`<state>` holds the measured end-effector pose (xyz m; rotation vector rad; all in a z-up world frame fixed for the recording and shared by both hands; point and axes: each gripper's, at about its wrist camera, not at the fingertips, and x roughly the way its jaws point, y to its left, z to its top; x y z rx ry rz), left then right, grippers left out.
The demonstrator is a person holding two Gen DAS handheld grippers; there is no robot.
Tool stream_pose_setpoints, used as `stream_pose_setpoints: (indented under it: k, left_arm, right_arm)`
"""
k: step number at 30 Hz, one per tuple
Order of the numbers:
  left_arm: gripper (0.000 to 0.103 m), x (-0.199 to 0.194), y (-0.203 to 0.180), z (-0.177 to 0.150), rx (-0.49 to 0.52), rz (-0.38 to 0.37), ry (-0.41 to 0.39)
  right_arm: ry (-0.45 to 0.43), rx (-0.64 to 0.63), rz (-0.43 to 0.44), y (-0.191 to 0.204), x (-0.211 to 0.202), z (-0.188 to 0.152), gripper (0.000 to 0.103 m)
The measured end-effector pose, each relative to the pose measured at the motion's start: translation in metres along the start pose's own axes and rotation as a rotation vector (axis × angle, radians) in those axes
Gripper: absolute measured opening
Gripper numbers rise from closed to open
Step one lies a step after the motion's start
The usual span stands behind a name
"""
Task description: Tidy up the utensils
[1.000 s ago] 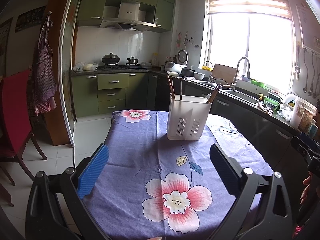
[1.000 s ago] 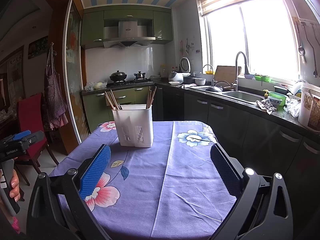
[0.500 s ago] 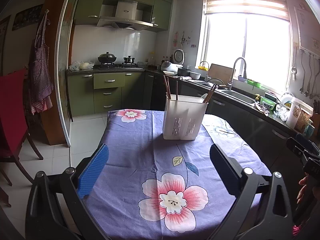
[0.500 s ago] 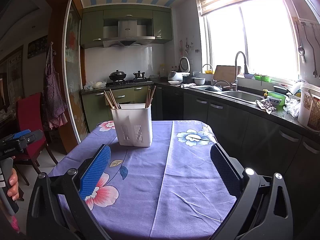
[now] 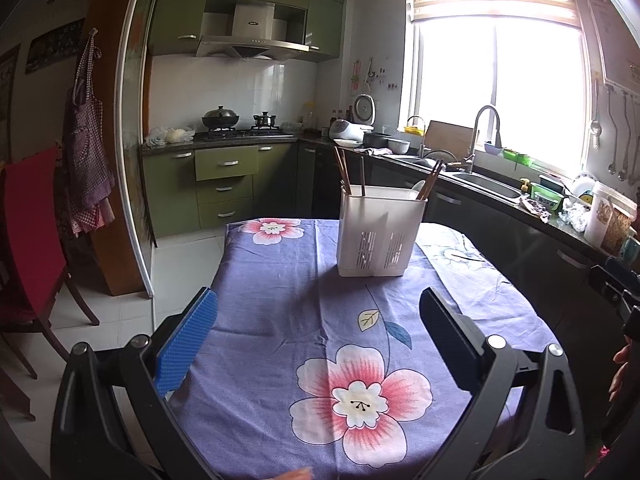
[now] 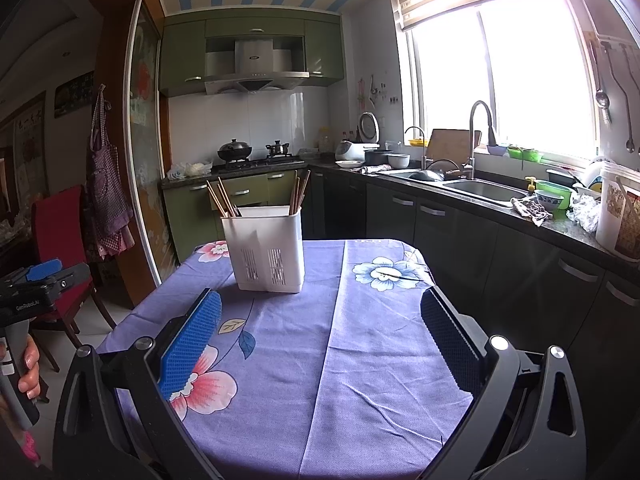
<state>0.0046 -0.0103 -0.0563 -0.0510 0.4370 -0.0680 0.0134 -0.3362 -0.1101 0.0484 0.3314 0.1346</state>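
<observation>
A white slotted utensil holder (image 5: 378, 232) stands on the purple floral tablecloth (image 5: 280, 312), toward the far end of the table. It also shows in the right wrist view (image 6: 266, 250). Wooden chopsticks (image 5: 343, 172) stick up from its compartments, and a white spoon (image 5: 418, 187) rests in one. In the right wrist view chopsticks (image 6: 222, 198) lean in two compartments. My left gripper (image 5: 318, 320) is open and empty above the near part of the table. My right gripper (image 6: 320, 326) is open and empty too, held short of the holder.
A dark counter with a sink (image 6: 484, 190) and dishes runs along the right, close to the table. A red chair (image 5: 30, 240) stands at the left. Green cabinets and a stove (image 5: 236, 132) are at the back. The other gripper shows at the frame edge (image 6: 36, 280).
Both grippers stay open. The left view has shifted slightly, so the holder sits a little nearer. The right view is nearly the same.
</observation>
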Motion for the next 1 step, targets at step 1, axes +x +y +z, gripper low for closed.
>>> stream_pose_setpoints:
  k: [1]
  left_arm:
    - [0.096,0.0004,0.0003,-0.0002,-0.002,0.002,0.001]
  right_arm:
    - [0.0,-0.001,-0.001,0.0004,0.0004,0.0004,0.098]
